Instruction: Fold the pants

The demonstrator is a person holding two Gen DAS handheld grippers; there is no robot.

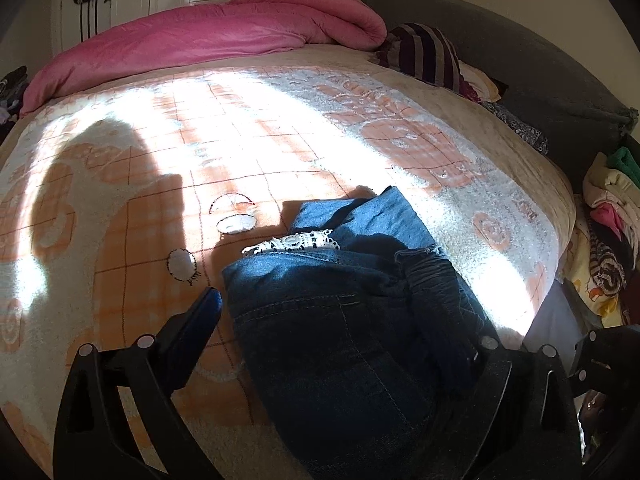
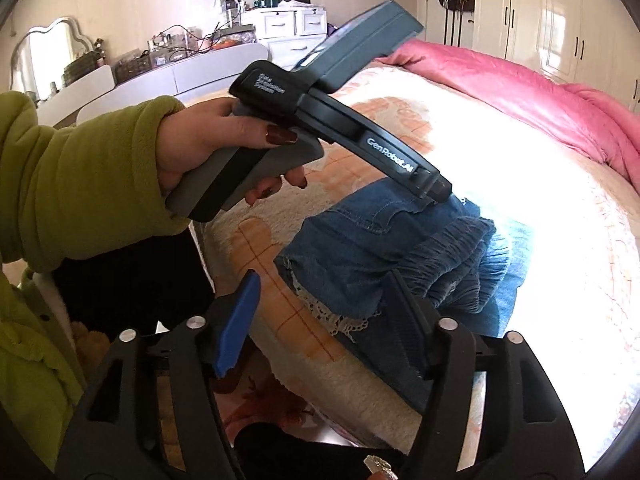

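While both claws stand spread apart, the left gripper (image 1: pixel 336 320) straddles the folded blue denim pants (image 1: pixel 344 304) and the right gripper (image 2: pixel 320 312) hangs over them, near the edge of the peach-and-white fleece blanket (image 1: pixel 248 128); beyond lies a rolled pink quilt (image 1: pixel 224 36).

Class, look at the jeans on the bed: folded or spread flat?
Folded. The jeans lie as a compact layered bundle on the blanket, lace trim showing between layers.

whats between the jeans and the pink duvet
Only bare blanket, sunlit and patterned, between the jeans and the pink duvet; clearest in the left wrist view.
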